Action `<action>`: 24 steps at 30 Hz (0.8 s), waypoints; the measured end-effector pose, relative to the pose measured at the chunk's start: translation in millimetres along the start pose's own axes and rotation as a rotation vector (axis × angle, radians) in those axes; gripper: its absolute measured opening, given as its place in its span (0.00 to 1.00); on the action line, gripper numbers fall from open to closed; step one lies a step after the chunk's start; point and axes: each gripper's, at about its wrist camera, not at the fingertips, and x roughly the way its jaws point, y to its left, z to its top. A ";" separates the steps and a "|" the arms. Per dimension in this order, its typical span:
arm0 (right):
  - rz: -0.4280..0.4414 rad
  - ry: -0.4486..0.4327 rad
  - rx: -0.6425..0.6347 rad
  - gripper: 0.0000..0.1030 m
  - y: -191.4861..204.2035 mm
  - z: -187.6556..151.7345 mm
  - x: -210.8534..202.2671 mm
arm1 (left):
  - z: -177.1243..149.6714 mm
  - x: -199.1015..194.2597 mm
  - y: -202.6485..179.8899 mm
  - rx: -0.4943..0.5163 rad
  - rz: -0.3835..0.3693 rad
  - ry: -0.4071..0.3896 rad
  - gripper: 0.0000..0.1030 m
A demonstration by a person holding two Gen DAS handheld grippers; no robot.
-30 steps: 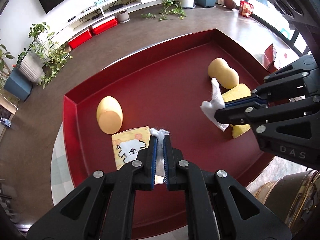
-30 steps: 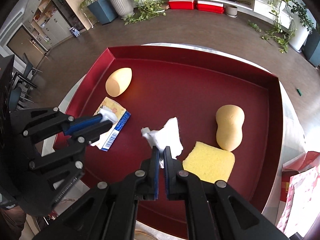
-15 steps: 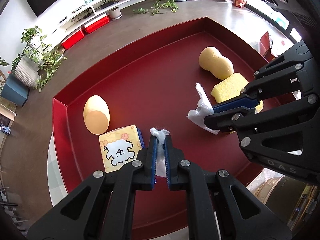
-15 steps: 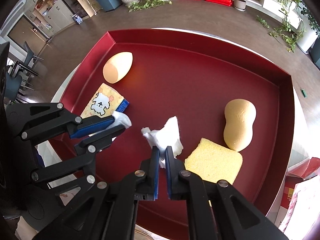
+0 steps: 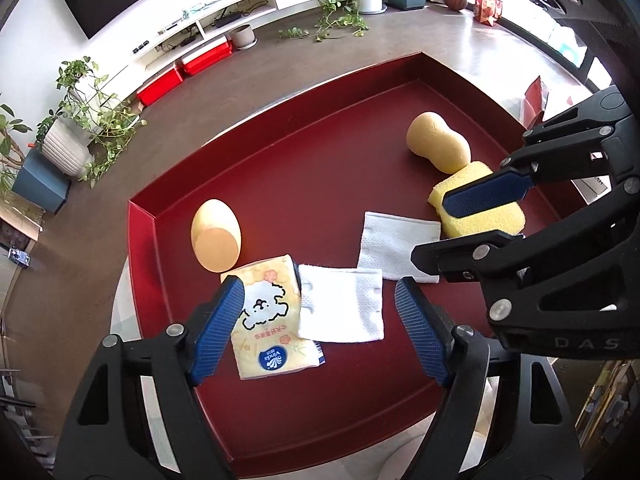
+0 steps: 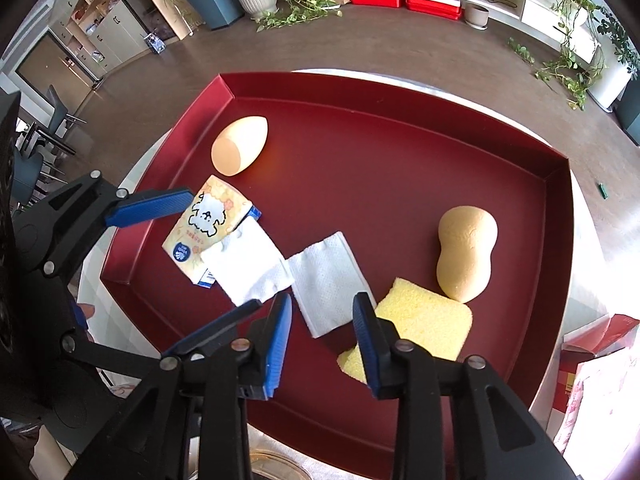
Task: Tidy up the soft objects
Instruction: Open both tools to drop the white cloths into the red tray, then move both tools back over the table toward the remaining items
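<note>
Both of your claws have just been opening, and nothing is pinched in either one now. Your left gripper stands wide over the red tray, with one white tissue lying flat between its blue pads — untouched, its left edge overlapping the yellow tissue pack with the cartoon dog. Your right gripper is parted less widely, and the second tissue lies flat on the tray floor just ahead of its fingertips, its corner meeting the first sheet. Just beside your right claw sits the yellow sponge, touching the peanut-shaped sponge behind it. Over on the far left, the egg-shaped sponge rests close behind the tissue pack — near the tray wall.
</note>
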 end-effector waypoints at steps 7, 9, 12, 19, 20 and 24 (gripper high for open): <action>-0.013 -0.029 0.033 0.44 -2.4 -5.1 -12.9 | -2.2 -16.3 7.9 -0.033 0.016 -0.026 0.75; -0.020 -0.040 0.038 0.46 -4.1 -7.5 -18.3 | -2.9 -19.8 10.1 -0.040 0.022 -0.030 0.75; -0.026 -0.052 0.055 0.48 -8.0 -11.5 -25.4 | -6.3 -25.7 11.9 -0.057 0.033 -0.035 0.75; -0.057 -0.070 0.087 0.48 -17.0 -17.2 -35.8 | -11.7 -32.8 25.0 -0.101 0.064 -0.037 0.75; -0.063 -0.073 0.093 0.48 -18.8 -18.3 -37.0 | -12.3 -33.8 28.3 -0.107 0.066 -0.038 0.75; -0.072 -0.080 0.116 0.48 -27.0 -25.9 -43.2 | -20.7 -35.3 39.4 -0.134 0.086 -0.030 0.75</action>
